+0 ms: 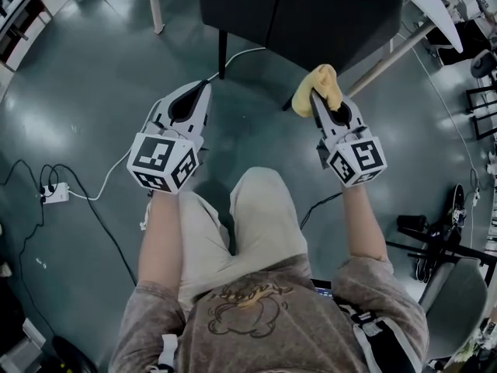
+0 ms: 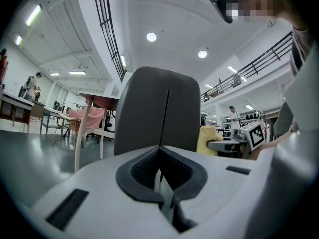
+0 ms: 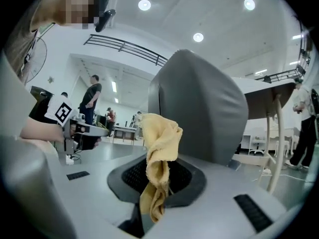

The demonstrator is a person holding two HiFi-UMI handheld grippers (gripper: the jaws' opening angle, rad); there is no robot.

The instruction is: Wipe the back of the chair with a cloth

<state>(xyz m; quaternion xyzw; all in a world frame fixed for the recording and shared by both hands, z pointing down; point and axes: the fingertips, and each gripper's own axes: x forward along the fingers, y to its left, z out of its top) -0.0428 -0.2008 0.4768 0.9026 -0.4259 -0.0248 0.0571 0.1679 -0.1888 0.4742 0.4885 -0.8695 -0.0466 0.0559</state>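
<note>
My right tongs [image 3: 158, 183] are clamped on the yellow cloth [image 3: 160, 138], which bunches upward out of the pads in a crumpled twist; my left tongs [image 2: 160, 171] are pressed together with nothing between them; from the head view the left tongs [image 1: 198, 92] sit at nine o'clock of the right tongs [image 1: 322, 107], both pointing toward twelve; each carries a marker cube, the left one [image 1: 161, 162] and the right one [image 1: 357, 160], printed with black-and-white square codes and no letters I can read; the cloth [image 1: 320, 85] lies at the lower edge of the dark chair [image 1: 311, 14], and I cannot tell whether it touches; in the right gripper view the grey chair [image 3: 199, 108] back rises just behind the cloth at one o'clock; in the left gripper view the chair [image 2: 149, 113] stands at twelve o'clock, a seam down its middle; on the floor at eight o'clock of the left tongs lies a white power strip [image 1: 56, 193] with cables.
</note>
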